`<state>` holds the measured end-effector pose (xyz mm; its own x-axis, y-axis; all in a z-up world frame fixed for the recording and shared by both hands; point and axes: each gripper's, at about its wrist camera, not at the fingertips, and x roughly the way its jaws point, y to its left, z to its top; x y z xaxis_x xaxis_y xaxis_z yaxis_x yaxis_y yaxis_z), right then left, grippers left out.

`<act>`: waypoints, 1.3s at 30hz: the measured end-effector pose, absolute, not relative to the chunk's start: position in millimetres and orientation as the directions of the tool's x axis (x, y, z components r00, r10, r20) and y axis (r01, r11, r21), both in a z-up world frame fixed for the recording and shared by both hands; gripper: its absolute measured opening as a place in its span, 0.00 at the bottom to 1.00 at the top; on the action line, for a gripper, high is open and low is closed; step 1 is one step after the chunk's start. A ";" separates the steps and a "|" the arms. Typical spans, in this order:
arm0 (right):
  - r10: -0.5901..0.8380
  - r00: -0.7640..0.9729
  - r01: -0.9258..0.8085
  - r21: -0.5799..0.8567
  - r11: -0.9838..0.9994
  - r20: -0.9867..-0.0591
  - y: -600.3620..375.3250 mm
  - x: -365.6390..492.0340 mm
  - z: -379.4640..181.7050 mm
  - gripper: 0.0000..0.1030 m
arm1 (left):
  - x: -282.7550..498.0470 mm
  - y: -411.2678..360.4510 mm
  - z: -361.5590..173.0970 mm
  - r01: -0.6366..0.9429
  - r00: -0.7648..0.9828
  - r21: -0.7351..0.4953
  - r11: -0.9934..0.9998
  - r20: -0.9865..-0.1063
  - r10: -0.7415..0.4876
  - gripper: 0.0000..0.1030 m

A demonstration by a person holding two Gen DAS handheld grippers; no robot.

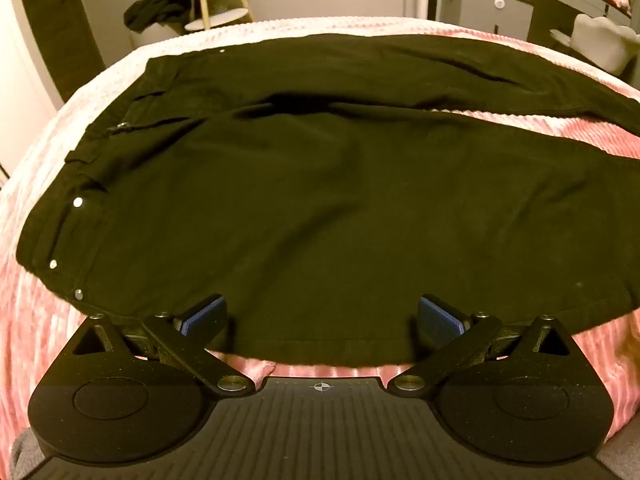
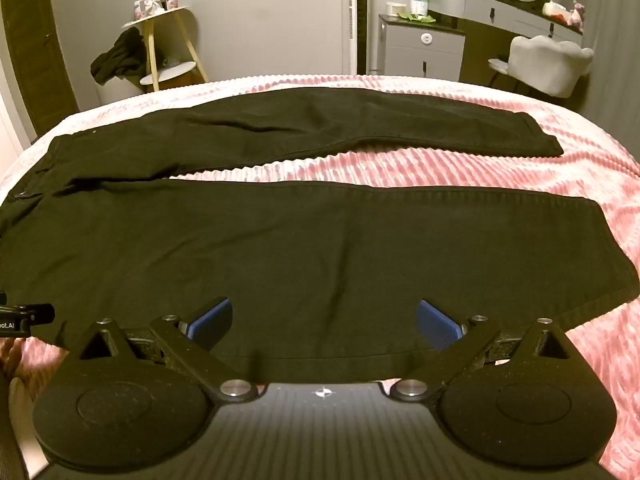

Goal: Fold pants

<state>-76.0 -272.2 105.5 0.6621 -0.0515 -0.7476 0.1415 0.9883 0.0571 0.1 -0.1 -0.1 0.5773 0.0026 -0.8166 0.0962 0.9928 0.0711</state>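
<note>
My left claw (image 1: 322, 316) and right claw (image 2: 324, 320) gape wide, empty, at near edge of pants (image 2: 280, 248); waistband cut off; side label unreadable.

A bed with a pink ribbed blanket (image 2: 440, 168) carries black pants (image 2: 280, 248) spread flat.

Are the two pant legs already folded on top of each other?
No, the pants lie spread, with pink blanket showing between the legs.

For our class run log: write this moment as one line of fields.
stage: pre-fold | pants: flat on pink bedspread, legs apart | left gripper: open, near edge | right gripper: open, near leg
</note>
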 end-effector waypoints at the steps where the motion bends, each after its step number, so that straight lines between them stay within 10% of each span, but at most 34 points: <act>1: -0.052 0.662 0.142 0.057 0.988 -0.748 -272.2 -75.9 105.6 0.96 | 0.1 -0.1 -0.1 0.096 0.578 0.072 0.993 -0.816 0.003 1.00; 39: -0.051 0.654 0.143 0.058 0.988 -0.754 -274.5 -75.1 102.3 0.96 | 0.2 -0.1 -0.1 0.097 0.570 0.068 0.993 -0.821 0.000 1.00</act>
